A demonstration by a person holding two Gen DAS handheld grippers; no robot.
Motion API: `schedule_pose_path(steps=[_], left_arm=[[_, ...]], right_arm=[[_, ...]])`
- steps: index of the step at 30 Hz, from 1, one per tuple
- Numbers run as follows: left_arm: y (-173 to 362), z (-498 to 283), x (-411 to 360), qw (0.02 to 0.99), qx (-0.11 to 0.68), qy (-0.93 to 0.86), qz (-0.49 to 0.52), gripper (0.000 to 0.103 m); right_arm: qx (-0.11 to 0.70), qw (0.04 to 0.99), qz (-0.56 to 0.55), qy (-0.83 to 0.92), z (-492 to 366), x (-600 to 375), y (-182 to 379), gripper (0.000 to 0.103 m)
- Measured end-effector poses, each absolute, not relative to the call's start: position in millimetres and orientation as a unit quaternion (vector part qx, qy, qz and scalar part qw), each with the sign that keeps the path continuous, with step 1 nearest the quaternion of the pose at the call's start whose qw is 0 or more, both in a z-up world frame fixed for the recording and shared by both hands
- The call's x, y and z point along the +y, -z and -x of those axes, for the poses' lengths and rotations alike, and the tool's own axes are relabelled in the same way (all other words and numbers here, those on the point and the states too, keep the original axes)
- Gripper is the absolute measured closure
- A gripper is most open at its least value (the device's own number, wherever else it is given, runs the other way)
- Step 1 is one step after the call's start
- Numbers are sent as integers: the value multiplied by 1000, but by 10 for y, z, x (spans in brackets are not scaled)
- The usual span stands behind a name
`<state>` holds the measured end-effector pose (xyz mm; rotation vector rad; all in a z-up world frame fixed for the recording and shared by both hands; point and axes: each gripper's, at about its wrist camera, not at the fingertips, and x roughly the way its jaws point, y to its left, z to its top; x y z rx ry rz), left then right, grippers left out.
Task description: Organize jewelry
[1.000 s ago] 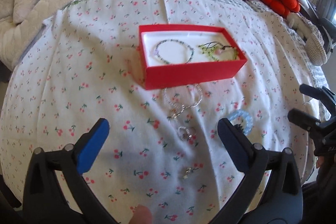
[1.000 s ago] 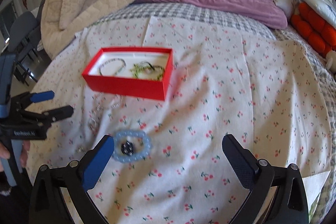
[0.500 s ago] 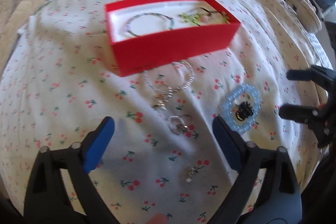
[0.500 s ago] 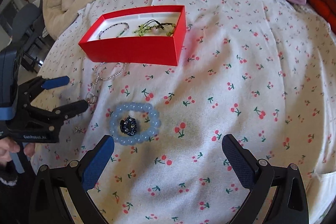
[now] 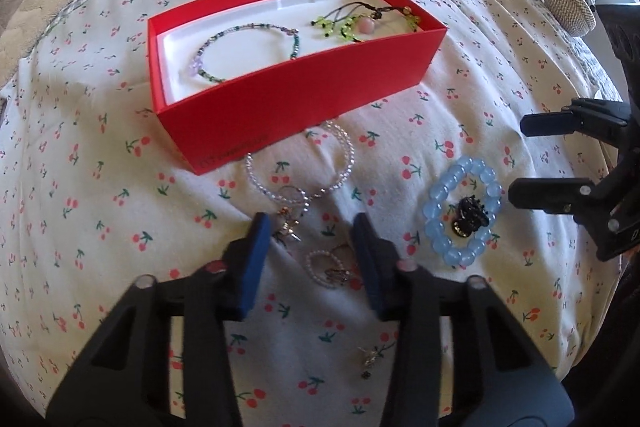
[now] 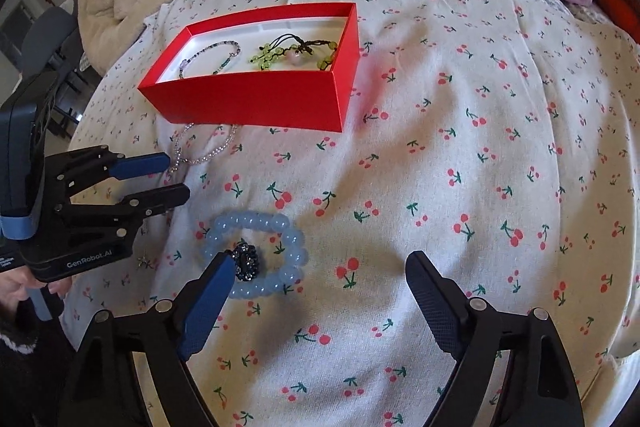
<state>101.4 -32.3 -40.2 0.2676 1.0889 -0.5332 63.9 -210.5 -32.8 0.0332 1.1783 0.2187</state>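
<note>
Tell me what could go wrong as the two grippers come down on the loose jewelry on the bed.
The left gripper, jaws just closing, straddles a small pearl ring close beside a clear bead bracelet's charm; it might snag both. The right gripper sits off-centre from the blue bead bracelet, so one finger may push it aside on the soft cherry-print sheet.

The left gripper [image 5: 312,259], at the lower centre of its frame, points steeply down, its jaws half-closed and just narrowing. The right gripper [image 6: 320,287] also points down, jaws wide, just closing slightly.
</note>
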Motion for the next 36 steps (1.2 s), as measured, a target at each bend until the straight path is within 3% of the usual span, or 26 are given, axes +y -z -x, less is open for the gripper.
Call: schedule_pose_path(steps=[4,9,19,20,22,24,34,35,36], left_arm=[[433,-1073,-320,810,515,248,-127,93],[393,-1065,-311,812,512,248,-127,96],[166,-1056,-87,826,498,242,-100,96],[179,-1056,-83,827,499,239,-104,94],[226,-1061,-74,823,507,226,-120,69],[253,-1046,-79,820,508,229,-131,64],[226,-928,-308,813,488,284,-145,65],[254,-933,-321,812,488,283,-148,67],[297,-948,-340,811,492,278,-153,76]], right_arm=[[555,826,-18,-96,-693,-2111,316,15],[553,828,-22,-94,-719,-2116,286,15],[544,833,-26,-97,-710,-2133,212,15],[544,833,-27,-97,-708,-2135,205,15],[545,832,-32,-99,-708,-2144,194,15],[547,831,-35,-99,-706,-2149,188,15],[548,830,-32,-104,-710,-2073,180,15],[547,830,-32,-105,-711,-2065,176,15],[546,830,-32,-105,-714,-2059,174,15]])
